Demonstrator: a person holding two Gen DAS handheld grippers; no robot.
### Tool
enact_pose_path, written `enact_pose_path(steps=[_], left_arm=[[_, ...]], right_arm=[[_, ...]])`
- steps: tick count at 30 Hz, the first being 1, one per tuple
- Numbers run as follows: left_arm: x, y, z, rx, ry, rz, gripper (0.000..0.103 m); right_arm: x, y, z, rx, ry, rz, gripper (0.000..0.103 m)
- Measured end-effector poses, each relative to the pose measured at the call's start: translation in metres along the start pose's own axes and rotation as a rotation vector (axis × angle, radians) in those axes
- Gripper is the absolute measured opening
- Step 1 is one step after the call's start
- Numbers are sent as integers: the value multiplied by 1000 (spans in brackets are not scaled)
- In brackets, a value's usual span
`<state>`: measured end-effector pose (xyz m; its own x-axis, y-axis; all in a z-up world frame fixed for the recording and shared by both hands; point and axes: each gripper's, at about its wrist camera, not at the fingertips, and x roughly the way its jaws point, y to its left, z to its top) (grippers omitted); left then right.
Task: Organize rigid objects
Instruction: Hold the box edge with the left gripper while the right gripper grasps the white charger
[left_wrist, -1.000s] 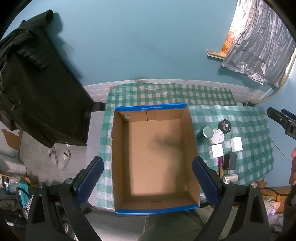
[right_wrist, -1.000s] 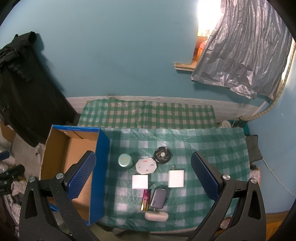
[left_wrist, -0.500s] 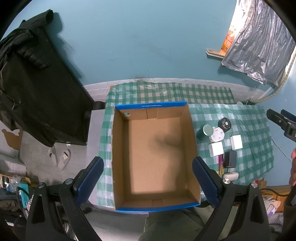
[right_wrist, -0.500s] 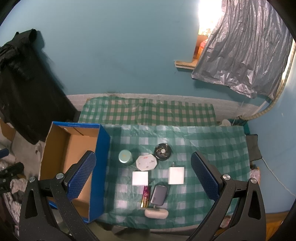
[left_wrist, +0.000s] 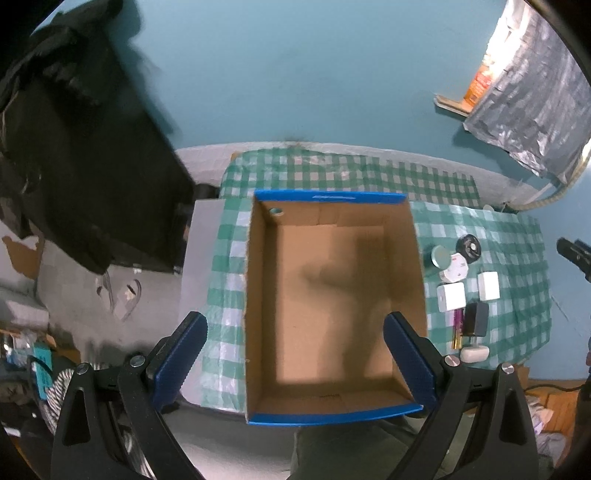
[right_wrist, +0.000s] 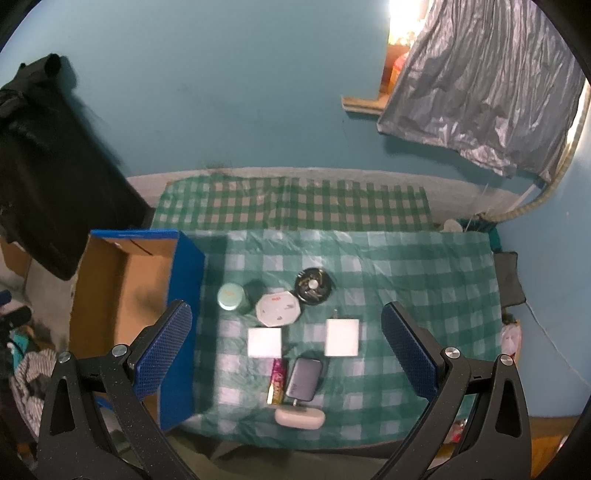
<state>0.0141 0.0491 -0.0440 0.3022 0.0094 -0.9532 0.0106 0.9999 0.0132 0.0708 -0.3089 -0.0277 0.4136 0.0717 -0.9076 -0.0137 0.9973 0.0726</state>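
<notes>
Cardboard box (left_wrist: 332, 306) — nothing in it; my left gripper (left_wrist: 295, 363) and right gripper (right_wrist: 286, 352) both wide, holding nothing. Small items (right_wrist: 288, 332) at box's 3 o'clock — all unpacked.

box (left_wrist: 334, 295): matt brown cardboard | tablecloth (right_wrist: 406, 266): glossy checked plastic | fingers (right_wrist: 162, 347): textured blue pads

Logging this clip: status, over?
Both claws open, empty: left, right. Cardboard box empty. Items on the checked cloth. Nothing blocking.
</notes>
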Motion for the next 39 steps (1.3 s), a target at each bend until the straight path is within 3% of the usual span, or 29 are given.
enact_pose_path(steps=[7, 15, 24, 35, 39], left_arm=[[27, 29, -1, -6, 42, 53, 97], [67, 49, -12, -24, 130, 52, 97], [100, 57, -30, -51, 220, 33, 97], [129, 65, -41, -60, 290, 26, 76], [138, 62, -48, -57, 315, 2, 74]], right_arm=[[40, -35, 4, 35, 98, -13, 102], [106, -69, -7, 53, 229, -50, 102], [164, -81, -27, 68, 336, -17, 101], [199, -77, -43, 24, 378, -17, 99], [205, -76, -48, 9, 381, -29, 99]])
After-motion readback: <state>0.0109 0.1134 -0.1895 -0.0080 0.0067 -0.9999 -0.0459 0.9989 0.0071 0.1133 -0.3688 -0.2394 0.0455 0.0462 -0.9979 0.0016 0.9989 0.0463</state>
